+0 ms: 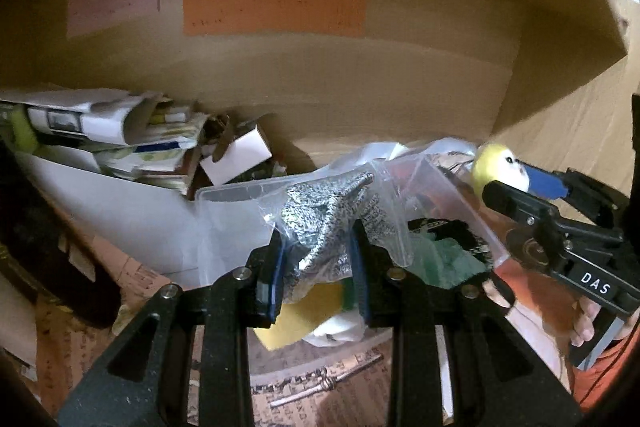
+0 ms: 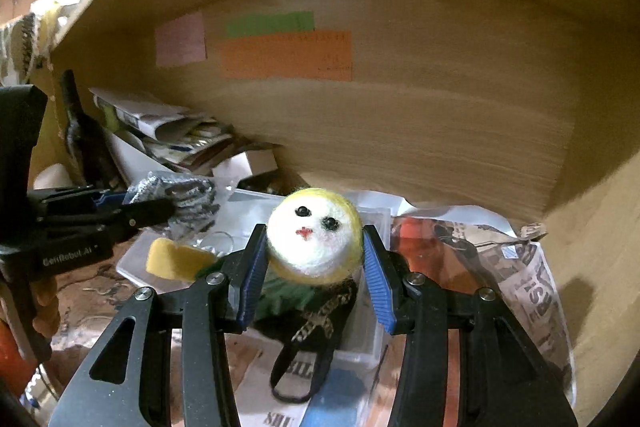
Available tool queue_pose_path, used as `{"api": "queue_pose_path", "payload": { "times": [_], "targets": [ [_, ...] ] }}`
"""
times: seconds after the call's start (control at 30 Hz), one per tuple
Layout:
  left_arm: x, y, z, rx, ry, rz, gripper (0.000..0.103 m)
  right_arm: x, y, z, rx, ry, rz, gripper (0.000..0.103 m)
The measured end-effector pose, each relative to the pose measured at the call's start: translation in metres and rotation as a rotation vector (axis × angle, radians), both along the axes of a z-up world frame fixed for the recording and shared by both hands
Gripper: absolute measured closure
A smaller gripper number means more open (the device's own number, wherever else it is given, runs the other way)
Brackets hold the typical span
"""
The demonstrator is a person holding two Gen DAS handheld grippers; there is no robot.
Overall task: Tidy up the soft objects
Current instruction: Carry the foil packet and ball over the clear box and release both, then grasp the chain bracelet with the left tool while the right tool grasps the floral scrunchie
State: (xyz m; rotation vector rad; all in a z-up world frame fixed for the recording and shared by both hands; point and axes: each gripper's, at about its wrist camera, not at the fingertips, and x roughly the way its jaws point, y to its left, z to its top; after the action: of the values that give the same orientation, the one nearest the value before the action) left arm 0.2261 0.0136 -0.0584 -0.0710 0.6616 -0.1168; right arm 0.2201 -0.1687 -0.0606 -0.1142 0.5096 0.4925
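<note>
My left gripper (image 1: 318,267) is shut on a bagged grey knit glove (image 1: 328,223) and holds it above a clear plastic bin (image 1: 236,193). A yellow sponge (image 1: 304,311) and a white cloth (image 1: 340,331) lie below it. My right gripper (image 2: 314,263) is shut on a felt ball with a white face and yellow top (image 2: 316,235), held above the bin. The right gripper (image 1: 516,187) with the ball (image 1: 494,167) shows at the right of the left wrist view. The left gripper (image 2: 140,205) with the glove (image 2: 188,195) shows at the left of the right wrist view.
A tall cardboard wall (image 1: 320,79) with pink, green and orange paper labels (image 1: 272,9) stands behind. Folded papers and small boxes (image 1: 120,135) pile at the back left. A black strap (image 2: 304,367), green cloth (image 1: 448,259) and newspaper (image 2: 532,291) lie around the bin.
</note>
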Motion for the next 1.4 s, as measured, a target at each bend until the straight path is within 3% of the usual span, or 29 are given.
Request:
{"api": "queue_pose_path", "payload": {
  "times": [0.23,0.5,0.67,0.87,0.97,1.1,1.27,1.4],
  "targets": [
    [0.031,-0.003,-0.026,-0.015,0.097,-0.015,0.074,0.022,0.012,-0.017,-0.049,0.044,-0.009,0.060],
    [0.041,-0.005,-0.038,-0.022,0.135,-0.006,0.072,0.040,0.021,-0.037,-0.066,0.099,-0.017,0.060],
    [0.039,-0.004,-0.036,-0.024,0.137,-0.001,0.051,0.043,0.025,-0.043,-0.086,0.115,-0.010,0.058],
    [0.023,-0.004,-0.026,-0.022,0.110,-0.014,0.050,0.034,0.024,-0.034,-0.105,0.068,-0.023,0.044],
    [0.009,-0.002,-0.014,-0.018,0.069,-0.012,0.042,0.025,0.024,-0.025,-0.111,0.031,-0.025,0.038],
    [-0.015,0.000,0.002,-0.010,0.008,-0.020,0.041,0.003,0.021,-0.007,-0.094,-0.038,-0.018,0.025],
    [-0.049,0.002,0.018,0.003,-0.061,-0.012,0.023,-0.025,0.014,0.012,-0.054,-0.078,0.009,0.017],
    [-0.077,0.001,0.021,0.024,-0.091,-0.011,0.021,-0.057,0.007,0.020,-0.037,-0.124,0.017,0.004]
  ]
}}
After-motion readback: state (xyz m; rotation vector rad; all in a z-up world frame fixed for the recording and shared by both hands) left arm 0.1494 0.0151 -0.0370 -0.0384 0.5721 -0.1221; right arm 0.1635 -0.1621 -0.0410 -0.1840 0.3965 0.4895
